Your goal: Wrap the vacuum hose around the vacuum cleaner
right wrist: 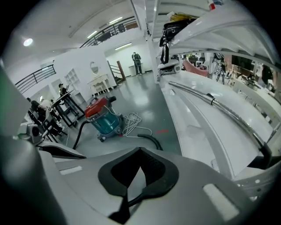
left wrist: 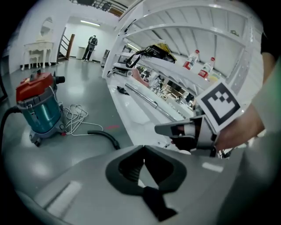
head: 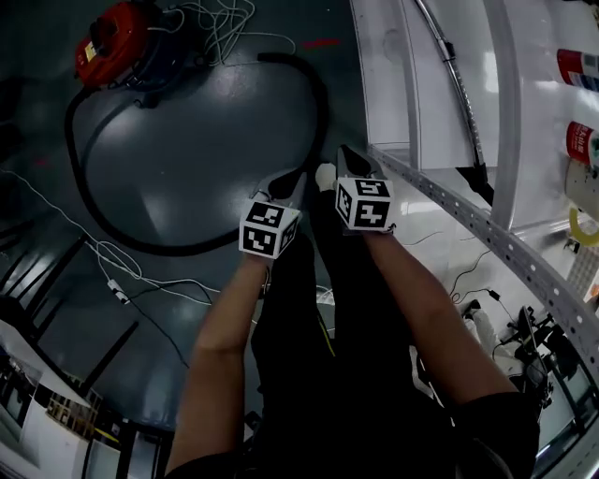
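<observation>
The vacuum cleaner (head: 117,42), red lid on a teal drum, stands on the grey floor at the far left. Its black hose (head: 84,187) runs in a wide loop across the floor, and the free end (head: 281,58) lies near the shelf. The left gripper (head: 290,182) and right gripper (head: 351,159) hang side by side above the floor, inside the loop's near edge, both shut and empty. In the left gripper view the vacuum (left wrist: 39,110) and hose end (left wrist: 103,134) lie beyond the shut jaws (left wrist: 143,149). The right gripper view shows the vacuum (right wrist: 104,118) and hose end (right wrist: 151,139) past its jaws (right wrist: 140,150).
A white shelf rack (head: 449,196) runs along the right and holds a metal wand tube (head: 459,84) and red-labelled bottles (head: 580,140). A white power cord (head: 220,23) lies coiled beside the vacuum, and a thin cable (head: 112,262) crosses the near floor. People (right wrist: 137,61) stand far off.
</observation>
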